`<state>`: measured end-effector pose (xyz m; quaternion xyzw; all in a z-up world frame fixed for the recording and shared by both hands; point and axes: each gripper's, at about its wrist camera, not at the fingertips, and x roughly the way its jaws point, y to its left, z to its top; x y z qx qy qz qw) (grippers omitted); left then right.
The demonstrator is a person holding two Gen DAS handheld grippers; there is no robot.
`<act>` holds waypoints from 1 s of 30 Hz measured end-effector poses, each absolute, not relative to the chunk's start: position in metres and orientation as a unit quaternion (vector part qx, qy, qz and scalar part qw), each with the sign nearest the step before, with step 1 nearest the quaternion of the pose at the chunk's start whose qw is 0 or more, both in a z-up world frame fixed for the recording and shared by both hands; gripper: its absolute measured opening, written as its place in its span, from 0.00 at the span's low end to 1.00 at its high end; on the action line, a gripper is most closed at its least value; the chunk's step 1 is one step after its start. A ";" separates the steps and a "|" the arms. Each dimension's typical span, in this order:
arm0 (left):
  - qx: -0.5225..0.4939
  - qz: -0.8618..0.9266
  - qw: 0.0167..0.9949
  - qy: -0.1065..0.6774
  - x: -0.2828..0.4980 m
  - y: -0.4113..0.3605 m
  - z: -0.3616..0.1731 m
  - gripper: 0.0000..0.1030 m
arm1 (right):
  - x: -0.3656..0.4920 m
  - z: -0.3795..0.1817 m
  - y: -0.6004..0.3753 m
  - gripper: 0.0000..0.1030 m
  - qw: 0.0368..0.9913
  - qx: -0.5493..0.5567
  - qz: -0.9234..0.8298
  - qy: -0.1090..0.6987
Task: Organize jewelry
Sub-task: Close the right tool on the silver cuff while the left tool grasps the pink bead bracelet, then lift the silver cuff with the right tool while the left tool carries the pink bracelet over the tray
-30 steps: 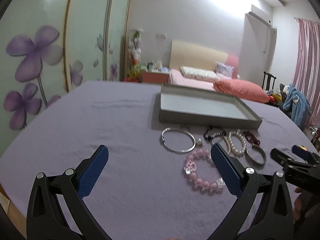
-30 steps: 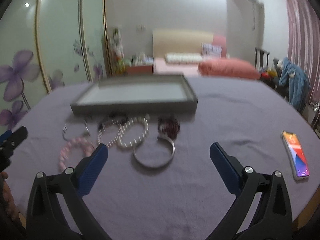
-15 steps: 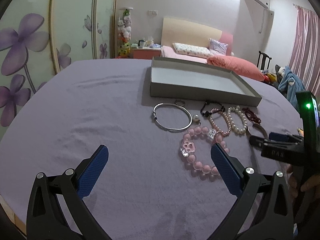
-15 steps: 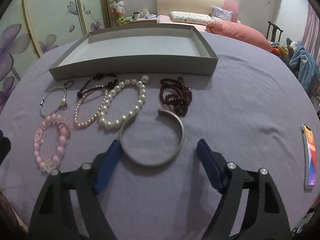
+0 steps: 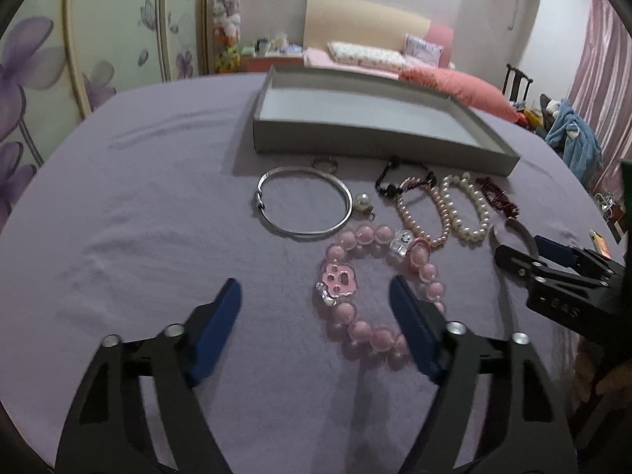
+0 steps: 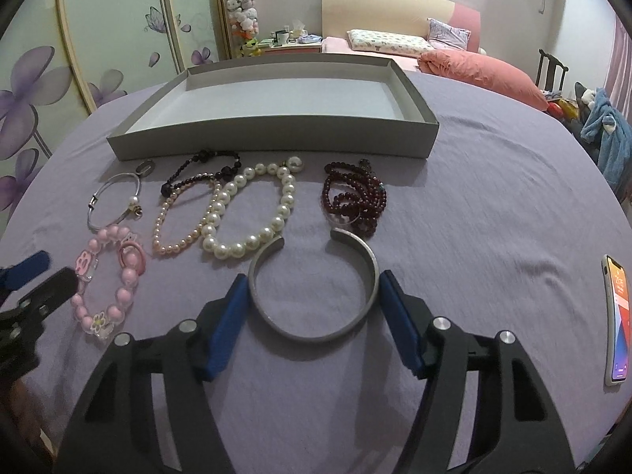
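On the purple cloth my right gripper (image 6: 312,292) straddles a flat silver cuff bangle (image 6: 312,336). Its jaws are closing, and the blue pads (image 6: 237,300) stand close against the cuff's two sides; I see no firm press. My left gripper (image 5: 316,312) hovers low over a pink bead bracelet (image 5: 347,245) with its jaws closing. The bracelet's left half lies between them, its right half under the right finger, and the left pad is well clear of it. Behind the jewelry stands the shallow grey tray (image 6: 276,138), with nothing inside.
Before the tray lie a thin silver bangle (image 6: 114,181), a small ring (image 6: 146,166), a black bead bracelet (image 6: 205,158), pink and white pearl strands (image 6: 221,205) and dark red beads (image 6: 355,201). A phone (image 6: 616,316) lies at the right. The left gripper (image 6: 49,272) shows at the left edge.
Both grippers sank toward the cloth, tipped downward, and narrowed their jaws. The right came to straddle the silver cuff; the left drew in over the pink bracelet.
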<state>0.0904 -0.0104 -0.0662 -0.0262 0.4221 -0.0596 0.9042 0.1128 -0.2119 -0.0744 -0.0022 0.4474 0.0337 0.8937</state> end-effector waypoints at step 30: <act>-0.027 -0.076 0.910 0.406 0.088 -0.005 -0.059 0.23 | 0.109 -0.071 -0.219 0.63 0.898 0.028 0.040 0.438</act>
